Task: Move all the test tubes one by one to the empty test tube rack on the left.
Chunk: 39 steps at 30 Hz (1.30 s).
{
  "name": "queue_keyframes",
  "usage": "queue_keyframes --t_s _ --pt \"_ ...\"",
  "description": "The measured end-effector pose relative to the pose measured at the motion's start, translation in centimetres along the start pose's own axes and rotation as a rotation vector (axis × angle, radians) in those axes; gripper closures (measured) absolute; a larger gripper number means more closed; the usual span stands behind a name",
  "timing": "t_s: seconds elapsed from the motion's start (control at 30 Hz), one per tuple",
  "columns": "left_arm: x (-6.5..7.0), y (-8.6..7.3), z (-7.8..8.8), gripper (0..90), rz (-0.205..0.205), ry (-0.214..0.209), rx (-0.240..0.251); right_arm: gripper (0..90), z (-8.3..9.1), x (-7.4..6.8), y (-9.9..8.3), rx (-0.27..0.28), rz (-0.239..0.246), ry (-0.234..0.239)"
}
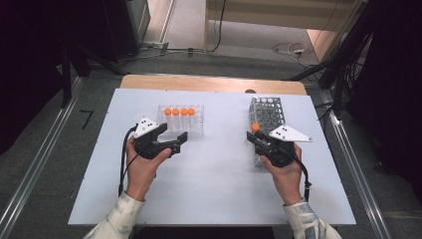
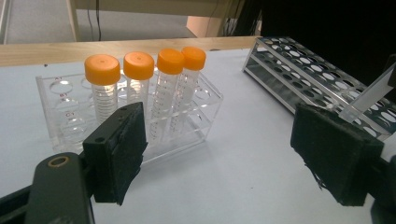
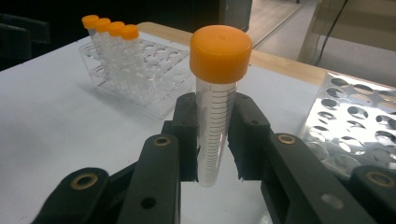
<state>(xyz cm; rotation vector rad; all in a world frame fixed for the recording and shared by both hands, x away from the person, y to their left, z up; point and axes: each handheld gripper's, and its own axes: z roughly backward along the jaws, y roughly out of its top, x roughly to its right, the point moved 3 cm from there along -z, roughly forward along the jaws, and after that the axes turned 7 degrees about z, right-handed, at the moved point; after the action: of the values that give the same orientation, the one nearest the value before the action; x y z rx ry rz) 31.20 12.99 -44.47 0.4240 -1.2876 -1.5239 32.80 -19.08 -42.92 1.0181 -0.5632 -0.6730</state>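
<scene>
Transfer of capped tubes between two racks, shown mid-carry. Right gripper [image 3: 217,140] is clenched on one orange-capped tube [image 3: 215,116], held upright by its clear barrel with the cap standing above the jaws and the rounded tip hanging free below them. Metal rack [image 1: 267,117] lies just beside this gripper, on its outer side in the right gripper view, with its holes open. Left gripper [image 2: 219,158] is released, jaws spread wide and grasping nothing; directly ahead of its left pad [image 2: 119,154] stands the clear plastic rack [image 2: 56,116] with four more capped tubes [image 2: 149,88] in a row. Judged step: delivery of the held tube to the metal rack, with nothing yet seated there. Next move calls for bringing the tube tip over one chosen hole, keeping the barrel vertical, lowering until the rack bears it, then opening the jaws.
</scene>
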Motion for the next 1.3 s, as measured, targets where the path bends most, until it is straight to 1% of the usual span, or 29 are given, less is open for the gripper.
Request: queue_keyframes --t_s 0.5,0.7,0.8,0.9,1.1,1.3 --pt "0.6 0.0 0.1 18.4 -0.007 -0.019 -0.002 71.5 -1.7 -2.8 0.0 -0.029 0.033 0.061" --pt "1.1 -0.2 0.0 18.5 -0.017 -0.034 -0.008 71.5 -2.4 -3.8 -0.1 -0.044 0.049 0.083" --pt "1.6 -0.3 0.0 19.2 -0.025 -0.047 -0.01 71.5 -2.8 -4.4 -0.2 -0.053 0.059 0.096" --pt "2.4 -0.5 -0.2 19.2 -0.04 -0.061 -0.023 71.5 -3.4 -5.2 -0.4 -0.065 0.065 0.111" --pt "4.2 -1.0 -0.4 19.5 -0.076 -0.106 -0.036 71.6 -4.7 -6.9 -0.6 -0.084 0.088 0.146" --pt "5.7 -1.2 -0.4 21.5 -0.108 -0.146 -0.036 71.5 -5.4 -8.1 -0.5 -0.089 0.099 0.176"
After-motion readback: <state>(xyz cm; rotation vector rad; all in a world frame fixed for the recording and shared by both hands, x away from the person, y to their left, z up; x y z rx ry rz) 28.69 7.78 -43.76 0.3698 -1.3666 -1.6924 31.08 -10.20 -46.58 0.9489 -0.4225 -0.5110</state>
